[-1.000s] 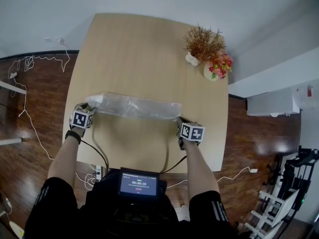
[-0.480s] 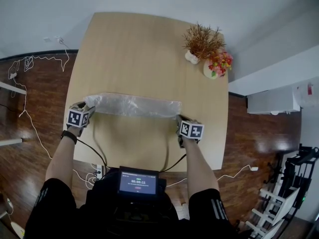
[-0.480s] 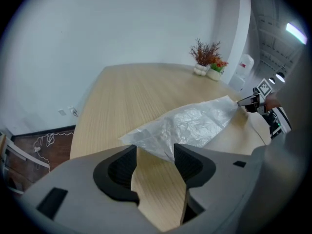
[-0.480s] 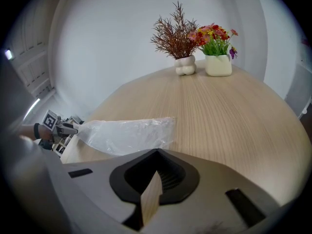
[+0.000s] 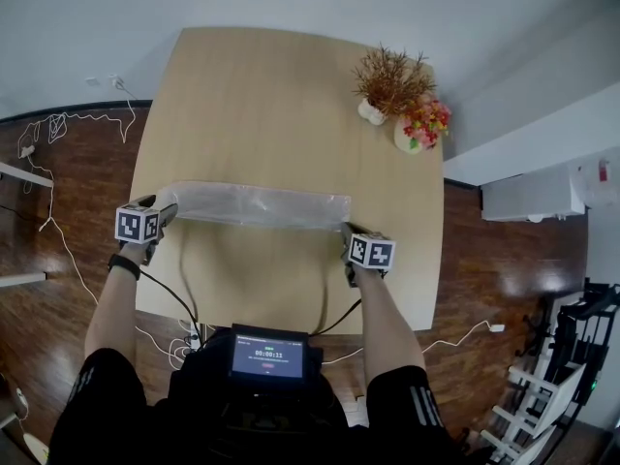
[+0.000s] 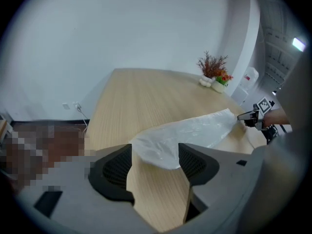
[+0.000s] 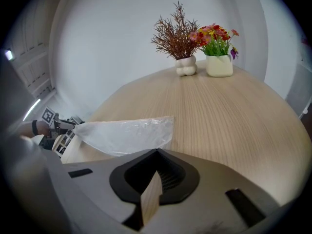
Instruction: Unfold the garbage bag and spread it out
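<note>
A translucent white garbage bag (image 5: 257, 204) lies as a long folded strip across the wooden table (image 5: 291, 95). My left gripper (image 5: 165, 211) hovers at the strip's left end. Its jaws have just been opening and stand wide apart, with the bag's end (image 6: 161, 147) loose between them and not pressed. My right gripper (image 5: 346, 232) is at the strip's right corner with its jaws shut. The bag's near edge (image 7: 126, 134) runs right into the closed tips (image 7: 157, 151), so it looks pinched there.
A vase of dried twigs (image 5: 373, 112) and a pot of red and pink flowers (image 5: 412, 136) stand at the table's far right corner. A small screen (image 5: 269, 356) sits at the person's waist. Cables (image 5: 58, 124) trail over the dark wood floor on the left.
My left gripper has lifted and drawn back to the left, its jaws spreading off the bag's left end. The bag's left end has settled flatter. The right gripper has stayed put.
</note>
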Demonstrator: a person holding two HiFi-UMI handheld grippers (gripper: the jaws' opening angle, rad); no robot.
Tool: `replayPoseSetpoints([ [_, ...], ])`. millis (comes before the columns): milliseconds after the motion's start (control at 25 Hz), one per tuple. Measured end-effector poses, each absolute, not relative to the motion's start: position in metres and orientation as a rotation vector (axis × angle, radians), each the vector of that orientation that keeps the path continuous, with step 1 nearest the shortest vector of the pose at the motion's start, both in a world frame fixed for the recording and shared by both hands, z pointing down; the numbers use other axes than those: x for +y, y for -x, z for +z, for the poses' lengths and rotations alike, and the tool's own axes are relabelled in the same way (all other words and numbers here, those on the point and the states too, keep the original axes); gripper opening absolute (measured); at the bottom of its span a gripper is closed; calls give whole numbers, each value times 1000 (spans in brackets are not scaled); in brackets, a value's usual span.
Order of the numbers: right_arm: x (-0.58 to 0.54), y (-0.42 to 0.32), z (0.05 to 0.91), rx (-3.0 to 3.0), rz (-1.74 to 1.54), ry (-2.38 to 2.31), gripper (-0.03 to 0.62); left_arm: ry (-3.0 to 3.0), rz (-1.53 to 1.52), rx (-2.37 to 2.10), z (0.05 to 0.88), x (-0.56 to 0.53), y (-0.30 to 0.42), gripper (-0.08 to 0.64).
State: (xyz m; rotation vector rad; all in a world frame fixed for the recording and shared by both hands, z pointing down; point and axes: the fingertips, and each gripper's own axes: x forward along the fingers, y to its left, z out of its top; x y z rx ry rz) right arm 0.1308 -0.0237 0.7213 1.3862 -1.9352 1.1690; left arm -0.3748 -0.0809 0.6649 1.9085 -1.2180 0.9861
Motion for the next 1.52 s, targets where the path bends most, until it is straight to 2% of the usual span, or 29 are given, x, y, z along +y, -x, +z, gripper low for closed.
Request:
replayPoseSetpoints([
  [240, -24, -130, 719, -1944, 1168, -1383, 6, -1907, 911, -1277, 652, -84, 390, 310],
  [400, -25, -129, 717, -1947, 1167, -1384, 6, -2063, 886, -1261, 626, -96, 359, 308],
  [640, -27, -130, 713, -1953, 1156, -1392, 6, -2326, 909, -1076, 608, -112, 249, 306],
  [760, -26, -130, 714, -1950, 1151, -1394, 6, -2435, 1035, -891, 623, -101, 181, 264],
  [920, -25, -130, 715, -1941, 1136, -1396, 6, -2484, 1212, -692, 659, -84, 117, 262],
  [1240, -22, -137, 718, -1921, 1148, -1420, 10, -2391, 1385, -576, 729, -74, 97, 253],
  [1320, -22, -140, 721, -1908, 1152, -1427, 32, -2385, 1363, -582, 731, -76, 95, 253],
  [1520, -23, -147, 722, -1883, 1156, -1455, 32, -2400, 1331, -562, 725, -83, 87, 253],
])
